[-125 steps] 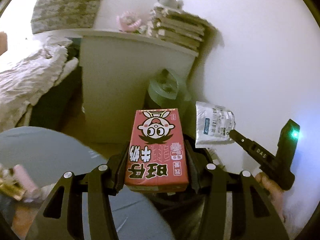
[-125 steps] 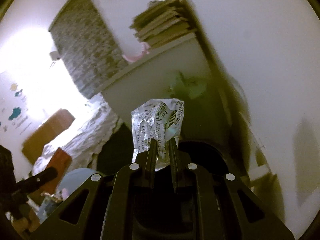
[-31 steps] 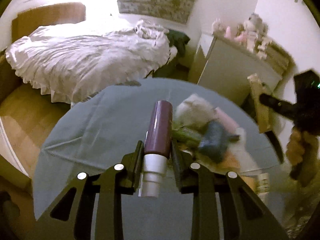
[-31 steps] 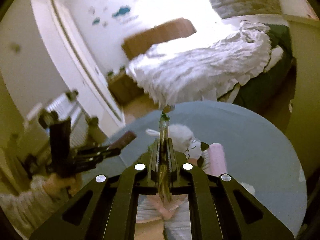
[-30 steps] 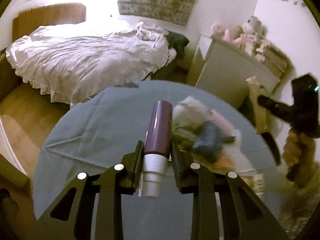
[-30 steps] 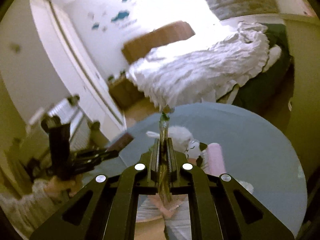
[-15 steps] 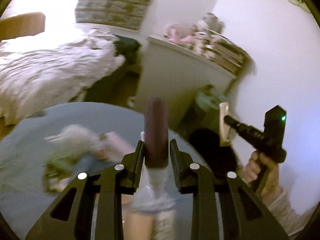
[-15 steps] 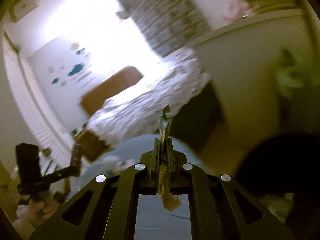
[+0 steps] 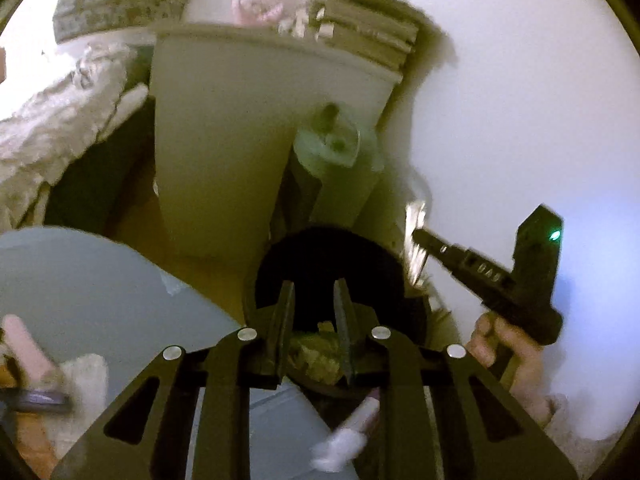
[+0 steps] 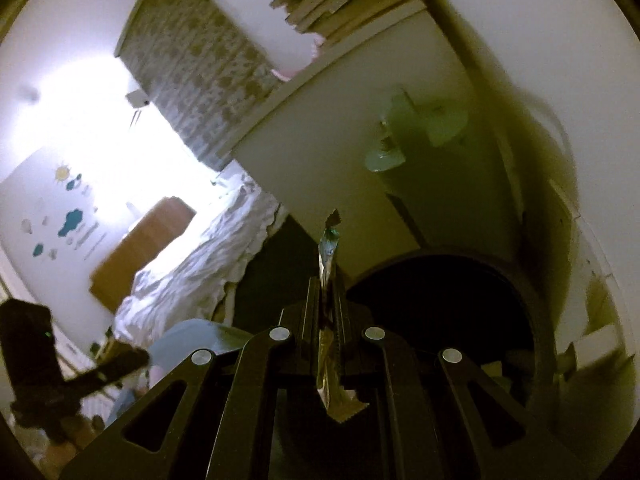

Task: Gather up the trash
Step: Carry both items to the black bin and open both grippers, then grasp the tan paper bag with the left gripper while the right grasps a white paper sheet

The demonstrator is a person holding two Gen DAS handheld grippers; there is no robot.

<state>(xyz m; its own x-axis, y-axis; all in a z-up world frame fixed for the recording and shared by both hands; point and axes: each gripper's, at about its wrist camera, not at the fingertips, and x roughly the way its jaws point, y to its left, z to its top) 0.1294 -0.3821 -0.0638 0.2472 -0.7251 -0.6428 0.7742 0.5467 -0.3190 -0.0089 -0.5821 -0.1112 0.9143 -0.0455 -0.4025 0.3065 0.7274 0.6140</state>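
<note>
One thin foil wrapper (image 10: 329, 264) stands pinched edge-on in the right tool (image 10: 329, 292), which is clamped tight on it beside the black bin's (image 10: 516, 280) rim. Left tool (image 9: 313, 300) hangs parted and empty over the bin, a purple-and-white tube (image 9: 352, 432) blurred beneath it by the blue bench's (image 9: 100, 280) edge.

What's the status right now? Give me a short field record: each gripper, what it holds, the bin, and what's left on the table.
left gripper: open, empty, above the bin
dropped item: purple-and-white tube, blurred, below the left fingers, apparently falling
right gripper: shut on a thin foil wrapper
bin: black, round, open; trash visible inside
table: grey-blue; a pink item and other blurred clutter at its left edge
next step (likely): release the wrapper over the bin
</note>
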